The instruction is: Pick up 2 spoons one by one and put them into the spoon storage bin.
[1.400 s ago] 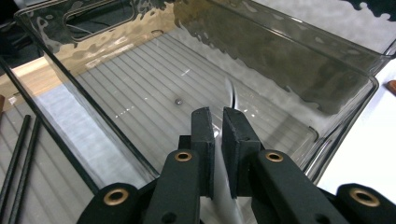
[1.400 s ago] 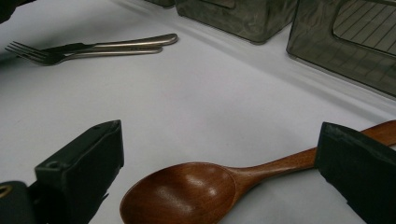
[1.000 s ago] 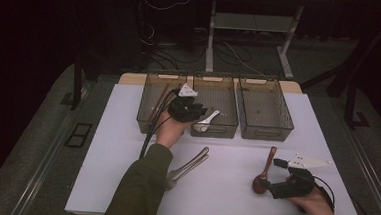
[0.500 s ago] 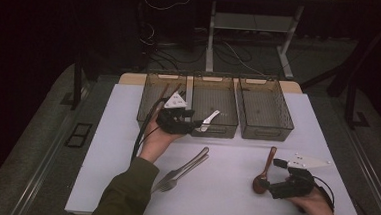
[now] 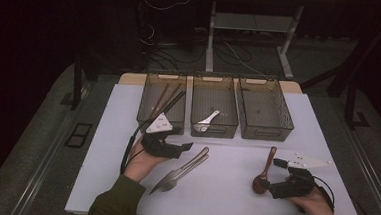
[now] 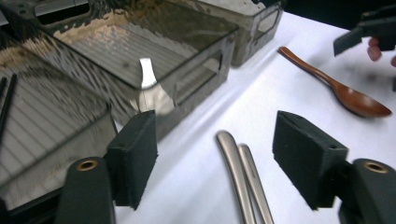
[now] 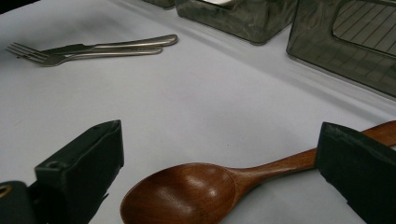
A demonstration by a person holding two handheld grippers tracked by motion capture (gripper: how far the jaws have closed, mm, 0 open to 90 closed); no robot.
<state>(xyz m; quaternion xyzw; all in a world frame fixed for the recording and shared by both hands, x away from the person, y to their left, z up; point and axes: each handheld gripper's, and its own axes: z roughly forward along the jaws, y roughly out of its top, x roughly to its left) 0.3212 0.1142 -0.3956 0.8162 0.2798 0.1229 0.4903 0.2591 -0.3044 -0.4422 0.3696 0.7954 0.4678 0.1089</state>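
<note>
My left gripper is open and empty just in front of the left bin, its jaws pointing right above the handles of two metal utensils lying side by side. A brown wooden spoon lies at the right front of the white table. My right gripper is open, one jaw on each side of the spoon's bowl and neck. The spoon rests on the table.
Three clear bins stand in a row at the back. The left one holds dark chopsticks, the middle bin a white spoon, and the right bin looks empty. The metal utensils lie far left of my right gripper.
My left gripper has drawn back from over the bins toward the near side and lowered to the metal utensils' handles. The right gripper and wooden spoon have stayed put.
</note>
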